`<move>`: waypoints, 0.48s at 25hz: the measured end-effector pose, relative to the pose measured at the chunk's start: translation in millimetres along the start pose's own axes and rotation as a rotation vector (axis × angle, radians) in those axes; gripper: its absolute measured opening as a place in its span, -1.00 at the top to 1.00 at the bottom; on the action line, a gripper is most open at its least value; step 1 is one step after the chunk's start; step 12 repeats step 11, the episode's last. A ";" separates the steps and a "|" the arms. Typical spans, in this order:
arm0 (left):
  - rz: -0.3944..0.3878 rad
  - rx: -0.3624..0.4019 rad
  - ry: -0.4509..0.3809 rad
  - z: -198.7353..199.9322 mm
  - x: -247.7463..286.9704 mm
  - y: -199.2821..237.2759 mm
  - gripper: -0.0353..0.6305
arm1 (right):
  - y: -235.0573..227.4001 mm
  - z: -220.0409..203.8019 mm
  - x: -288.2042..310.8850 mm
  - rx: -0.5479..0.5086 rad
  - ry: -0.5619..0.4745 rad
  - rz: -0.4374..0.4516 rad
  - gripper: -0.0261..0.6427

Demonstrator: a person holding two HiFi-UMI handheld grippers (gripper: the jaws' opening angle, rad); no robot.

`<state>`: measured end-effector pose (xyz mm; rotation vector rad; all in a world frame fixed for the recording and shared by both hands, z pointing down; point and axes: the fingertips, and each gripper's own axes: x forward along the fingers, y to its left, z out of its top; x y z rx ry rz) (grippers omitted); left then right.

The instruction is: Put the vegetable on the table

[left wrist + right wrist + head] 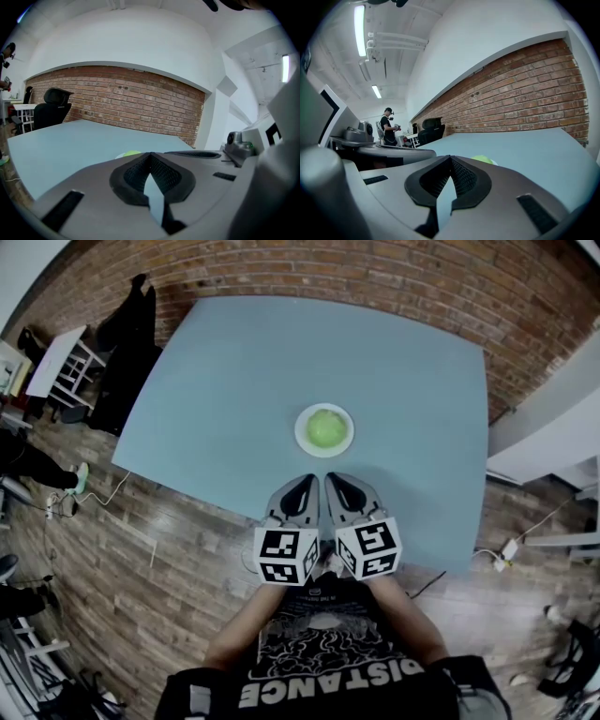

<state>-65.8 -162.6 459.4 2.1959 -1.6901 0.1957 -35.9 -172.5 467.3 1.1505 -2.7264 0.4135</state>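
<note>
One pale green vegetable (325,428) is sitting in the middle of a white plate (301,439) on the blue table (262,362); it is looking round and domed, showing no long axis and no pointing end; the plate is carrying nothing else; the left gripper (307,482) and right gripper (336,482) are being held side by side near the plate, each with its jaws meeting at the tips and gripping nothing.

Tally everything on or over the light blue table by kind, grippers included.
Round green vegetable: 1
Round white plate: 1
Grey hand-held grippers: 2 (left gripper, right gripper)
Total: 4
</note>
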 end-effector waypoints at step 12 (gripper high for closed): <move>0.008 0.001 0.000 -0.2 -9.0 4.0 0.89 | 9.4 -0.4 -2.8 -0.008 0.000 0.005 0.90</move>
